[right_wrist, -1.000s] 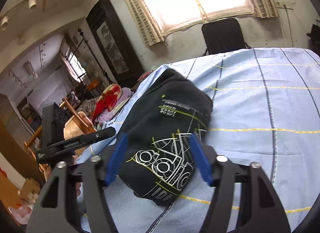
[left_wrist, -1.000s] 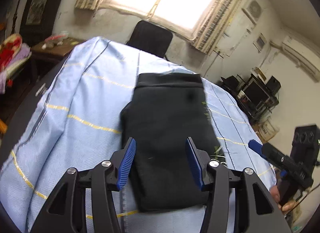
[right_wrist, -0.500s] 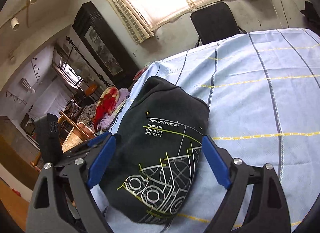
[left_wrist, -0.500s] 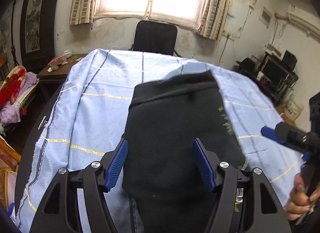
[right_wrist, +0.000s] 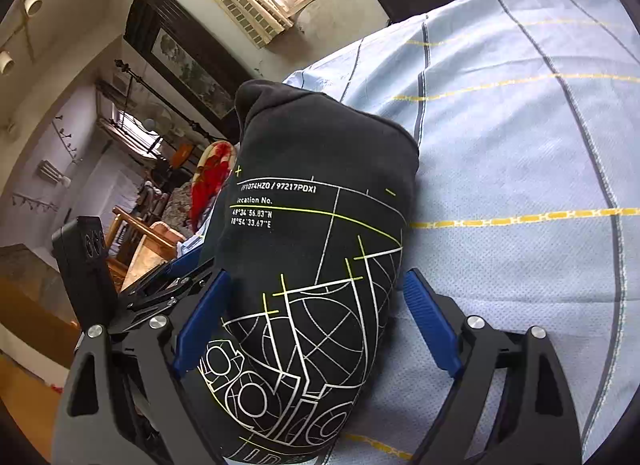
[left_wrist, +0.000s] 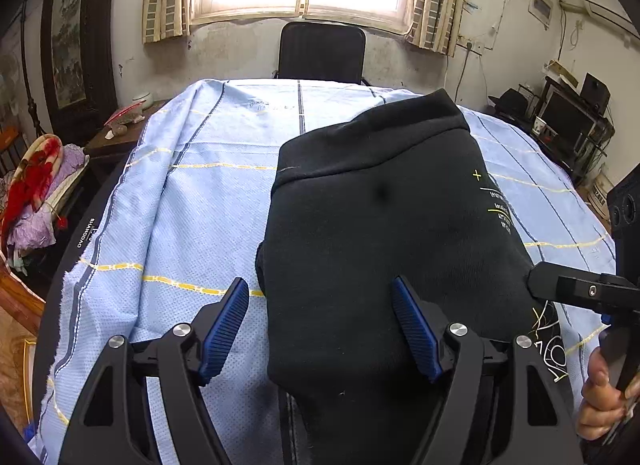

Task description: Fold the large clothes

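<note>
Folded black garment between two open grippers

Fingers of left gripper (left_wrist: 320, 331) and right gripper (right_wrist: 314, 323) spread wide, gripping nothing, straddling the black sweatshirt (left_wrist: 384, 249) lying as compact bundle near the front edge of the table (left_wrist: 200, 205). Folding apparently near finished; next probably only tidying or moving away the bundle.

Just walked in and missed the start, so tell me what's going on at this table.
A person with a handheld gripper in each hand is folding a black sweatshirt with a white and yellow line print on a table under a light blue checked cloth. It lies as a compact folded bundle. The left gripper and the right gripper each sit at its near end with jaws open on either side of the fabric, neither clamped on it.
</note>
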The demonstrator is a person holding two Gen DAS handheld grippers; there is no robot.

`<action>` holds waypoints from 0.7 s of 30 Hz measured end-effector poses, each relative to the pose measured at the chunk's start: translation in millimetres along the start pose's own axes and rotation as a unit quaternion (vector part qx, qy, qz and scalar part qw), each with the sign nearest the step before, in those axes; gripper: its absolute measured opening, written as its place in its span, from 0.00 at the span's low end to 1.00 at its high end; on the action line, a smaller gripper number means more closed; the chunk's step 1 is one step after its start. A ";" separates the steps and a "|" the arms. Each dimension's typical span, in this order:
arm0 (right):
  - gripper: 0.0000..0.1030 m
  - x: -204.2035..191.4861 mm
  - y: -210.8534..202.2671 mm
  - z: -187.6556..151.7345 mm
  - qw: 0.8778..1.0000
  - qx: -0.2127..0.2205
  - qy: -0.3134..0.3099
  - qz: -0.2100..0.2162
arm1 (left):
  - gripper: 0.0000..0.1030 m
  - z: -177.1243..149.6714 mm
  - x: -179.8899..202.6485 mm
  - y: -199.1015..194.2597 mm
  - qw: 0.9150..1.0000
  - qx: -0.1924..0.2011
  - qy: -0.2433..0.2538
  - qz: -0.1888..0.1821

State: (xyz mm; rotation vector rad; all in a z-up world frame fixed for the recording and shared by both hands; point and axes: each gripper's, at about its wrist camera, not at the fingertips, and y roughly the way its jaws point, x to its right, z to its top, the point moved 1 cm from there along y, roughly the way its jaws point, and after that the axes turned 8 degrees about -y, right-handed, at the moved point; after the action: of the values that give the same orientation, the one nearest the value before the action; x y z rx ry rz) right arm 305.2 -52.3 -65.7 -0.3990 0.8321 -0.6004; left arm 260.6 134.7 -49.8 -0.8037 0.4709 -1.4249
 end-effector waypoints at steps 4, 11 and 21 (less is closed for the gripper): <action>0.83 3.6 -3.1 0.3 1.000 0.002 0.004 0.005 | 0.72 0.1 -1.0 -4.3 1.000 0.004 -0.002 -0.001; 0.83 0.7 -12.2 2.6 1.000 0.008 0.002 0.010 | 0.76 3.6 -2.7 -25.5 0.999 0.012 -0.011 -0.040; 0.84 -6.8 -22.0 5.3 1.000 0.016 -0.006 0.015 | 0.92 12.3 -44.3 -31.2 0.978 -0.020 -0.106 -0.180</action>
State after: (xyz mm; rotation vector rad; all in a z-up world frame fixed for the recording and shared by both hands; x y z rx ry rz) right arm 298.3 -64.3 -46.5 -0.3603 0.8156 -0.5826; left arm 242.8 181.9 -26.5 -1.1023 0.1948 -1.6410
